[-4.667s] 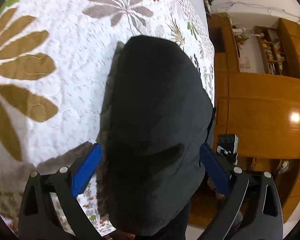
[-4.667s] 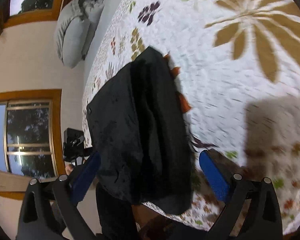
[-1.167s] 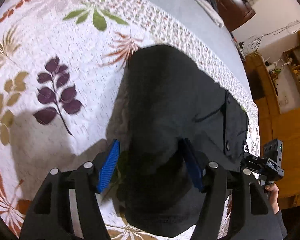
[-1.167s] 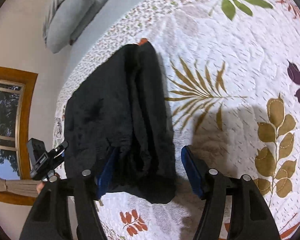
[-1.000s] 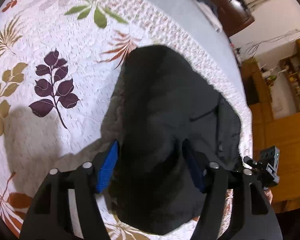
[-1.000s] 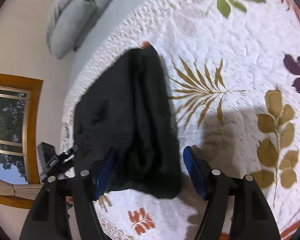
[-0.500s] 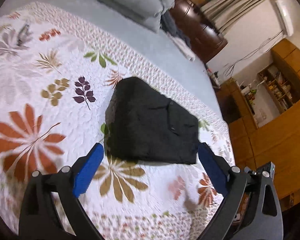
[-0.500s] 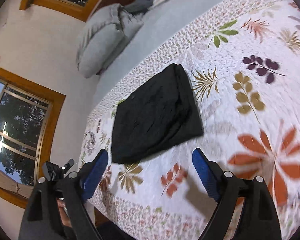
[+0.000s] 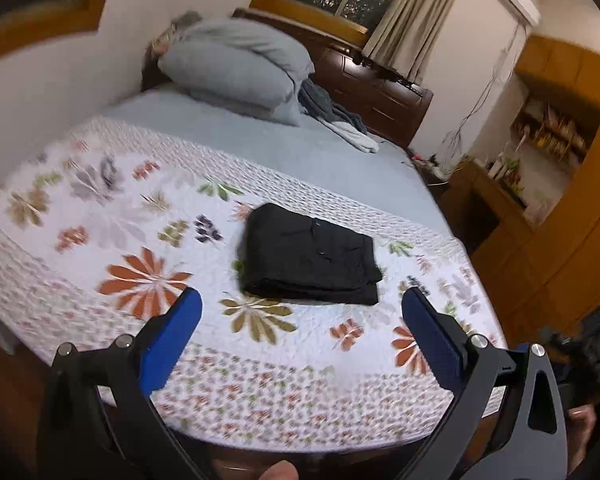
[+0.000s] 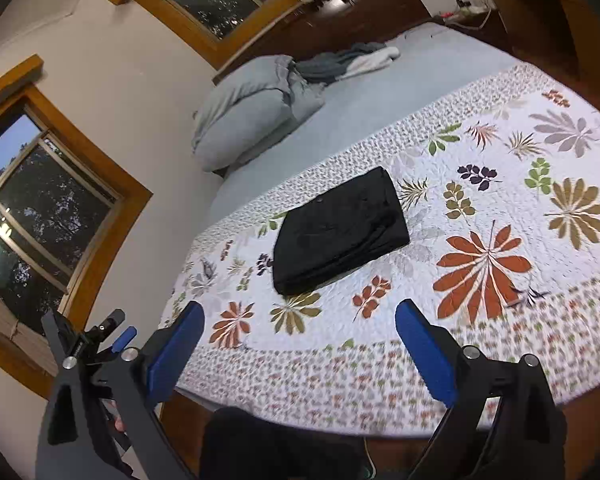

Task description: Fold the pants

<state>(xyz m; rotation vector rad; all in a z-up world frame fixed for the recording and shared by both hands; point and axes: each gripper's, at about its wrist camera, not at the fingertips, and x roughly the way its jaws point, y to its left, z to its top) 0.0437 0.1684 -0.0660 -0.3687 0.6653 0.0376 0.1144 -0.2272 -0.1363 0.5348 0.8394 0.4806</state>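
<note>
Flowered quilt is spread over the bed, and lots of bare quilt is seen on every side of the pants. The left gripper is held with its blue jaws wide apart; nothing is held or touched. The right gripper is spread wide too, with nothing between its jaws. Both are kept off the near edge of the bed. The black pants are laid folded flat in the middle of the quilt. Grey pillows are piled at the far end.

No readable text or labels.
</note>
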